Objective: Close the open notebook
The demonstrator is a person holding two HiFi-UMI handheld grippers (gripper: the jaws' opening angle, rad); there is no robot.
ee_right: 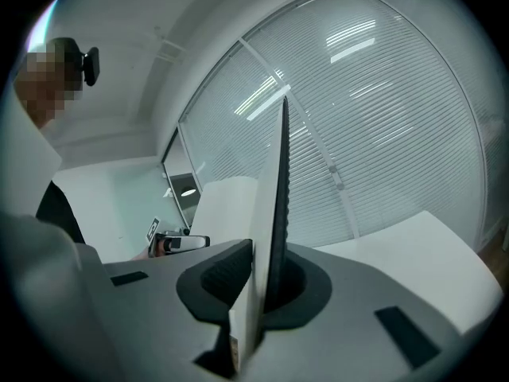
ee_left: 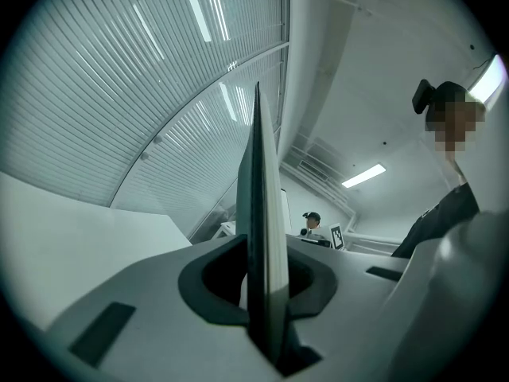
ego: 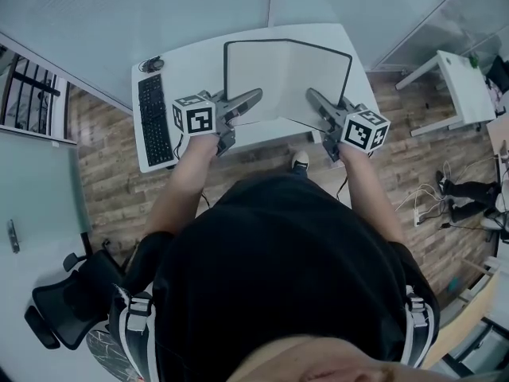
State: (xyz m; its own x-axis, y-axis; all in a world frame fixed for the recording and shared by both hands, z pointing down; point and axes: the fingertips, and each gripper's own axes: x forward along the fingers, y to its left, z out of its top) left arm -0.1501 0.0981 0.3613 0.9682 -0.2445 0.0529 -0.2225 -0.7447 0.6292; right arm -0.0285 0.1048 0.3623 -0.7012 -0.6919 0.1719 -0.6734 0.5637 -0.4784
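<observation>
A person in a black top [ego: 278, 269] fills the lower half of the head view, standing over a wooden floor [ego: 103, 173]. A white table [ego: 191, 60] sits at the upper centre of that frame. The notebook [ego: 286, 78] is spread open above the table's middle, its dark cover rim framing pale pages. Whether it rests on the tabletop I cannot tell. A black keyboard [ego: 155, 118] lies along the table's left edge.

The left gripper [ego: 253, 96] meets the lower edge of the notebook's left half, and the right gripper [ego: 313, 96] meets the lower edge of the right half. In the left gripper view the jaws are clamped tight on that half, seen edge-on and upright at frame centre, with the black cover [ee_left: 256, 213] to the left of the white pages [ee_left: 273, 245]. In the right gripper view the jaws are likewise pinched on their half, pages to the left and cover to the right.
</observation>
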